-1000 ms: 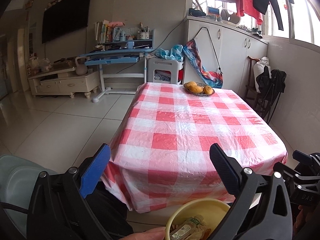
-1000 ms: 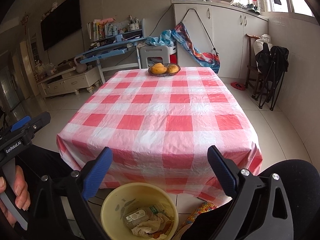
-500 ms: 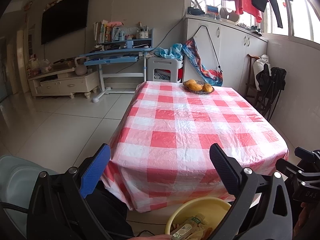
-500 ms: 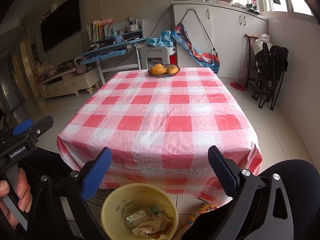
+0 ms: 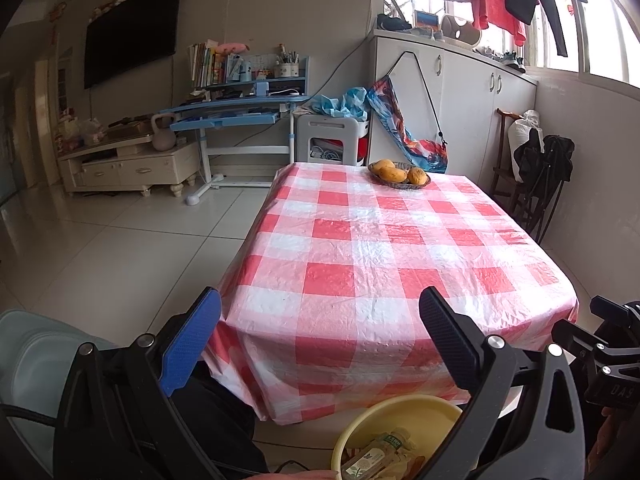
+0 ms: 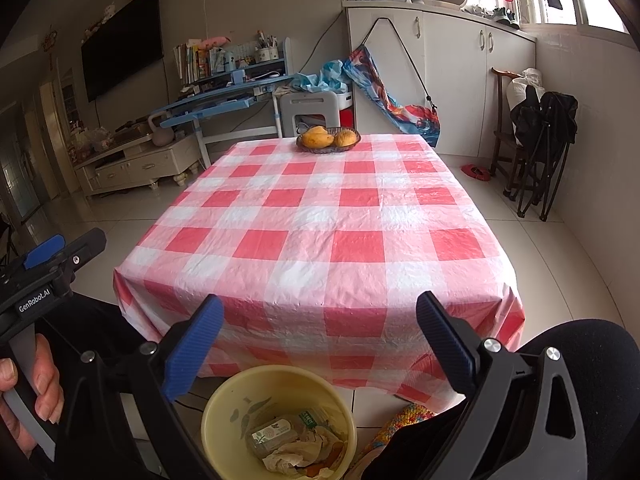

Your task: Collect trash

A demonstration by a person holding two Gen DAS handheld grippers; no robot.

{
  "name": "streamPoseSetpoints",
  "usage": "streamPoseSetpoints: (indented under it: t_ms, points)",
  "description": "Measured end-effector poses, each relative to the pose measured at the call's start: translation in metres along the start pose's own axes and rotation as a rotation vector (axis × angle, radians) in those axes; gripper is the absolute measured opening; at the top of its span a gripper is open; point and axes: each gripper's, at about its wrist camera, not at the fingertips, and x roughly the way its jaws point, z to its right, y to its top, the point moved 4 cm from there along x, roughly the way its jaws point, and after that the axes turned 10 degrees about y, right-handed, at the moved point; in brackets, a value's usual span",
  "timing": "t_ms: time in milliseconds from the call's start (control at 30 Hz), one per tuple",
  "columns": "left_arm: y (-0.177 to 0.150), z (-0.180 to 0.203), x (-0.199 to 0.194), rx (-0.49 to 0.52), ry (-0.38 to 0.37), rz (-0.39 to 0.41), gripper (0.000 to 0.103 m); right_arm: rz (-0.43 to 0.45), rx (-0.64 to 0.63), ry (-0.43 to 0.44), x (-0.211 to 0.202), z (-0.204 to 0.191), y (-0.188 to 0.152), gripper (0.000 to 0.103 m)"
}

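Observation:
A yellow trash bin (image 6: 224, 412) stands on the floor before the table, under both grippers; its rim also shows in the left wrist view (image 5: 400, 408). Inside lie a small bottle (image 6: 276, 434), crumpled paper (image 6: 296, 458) and other scraps. My left gripper (image 5: 320, 332) is open and empty, above the bin's left side. My right gripper (image 6: 320, 338) is open and empty, right above the bin. The table with the red and white checked cloth (image 6: 320, 220) holds no trash that I can see.
A basket of mangoes (image 6: 328, 139) sits at the table's far end. A blue desk (image 6: 224, 100), a white stool (image 6: 308, 108) and cabinets line the back wall. Folded chairs (image 6: 540, 140) stand at the right wall. My knees flank the bin.
Both grippers have risen slightly and tilted a little, so the table sits lower in view. Both stay open and empty. The bin's contents are unchanged.

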Motion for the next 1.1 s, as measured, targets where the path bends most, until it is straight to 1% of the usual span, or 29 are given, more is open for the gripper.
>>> streamPoseSetpoints:
  t_ms: [1100]
  points:
    - [0.0004,-0.003,0.0005,-0.004,0.003,0.0,0.096,-0.003,-0.002,0.0,0.0004,-0.002,-0.0012,0.093]
